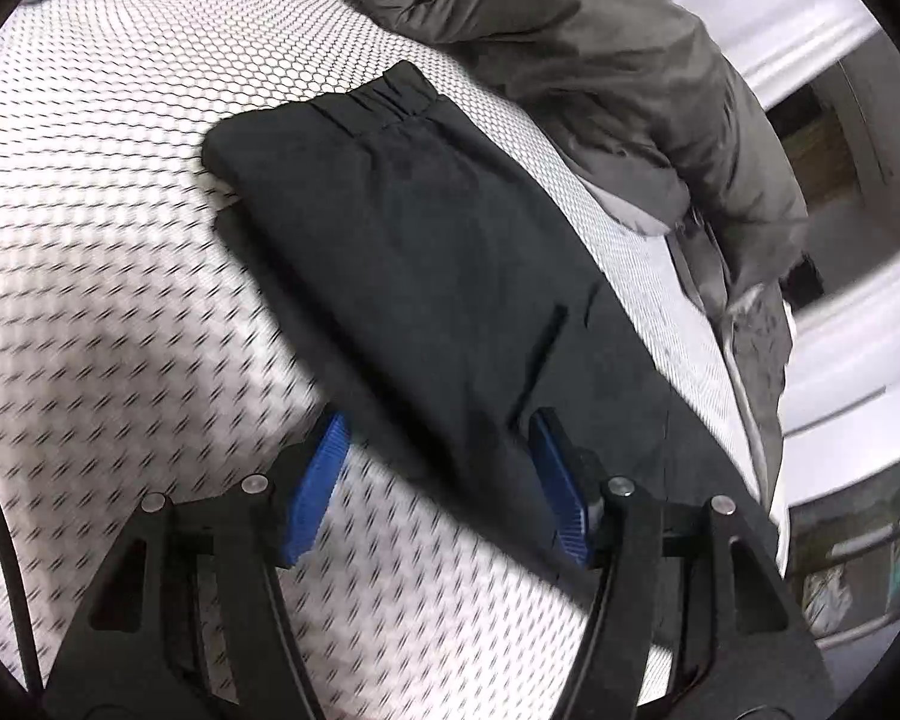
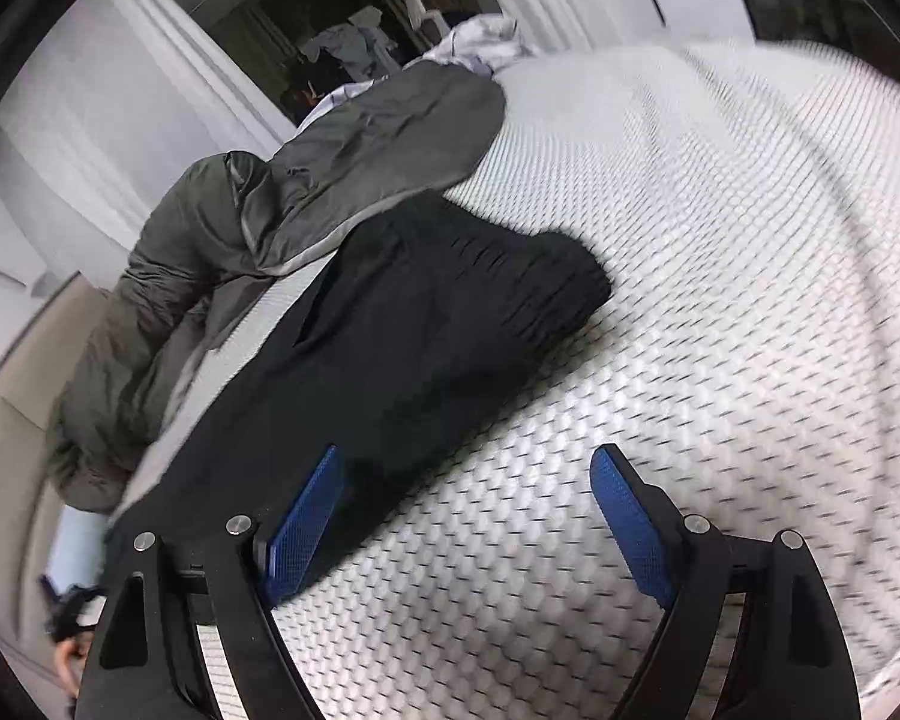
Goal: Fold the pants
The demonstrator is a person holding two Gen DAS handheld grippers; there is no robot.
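Both blue-padded grippers, left [image 1: 438, 480] and right [image 2: 468, 516], were held open over the folded black fabric pants [image 1: 408, 252] on the white honeycomb-patterned mattress [image 1: 120, 240], nothing gripped.

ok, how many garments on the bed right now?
2 that I can make out. Black pants, folded, lie mid-mattress ahead of both tools. A grey-green jacket is heaped along the bed's edge beside them. The white cloth beyond it may be another.
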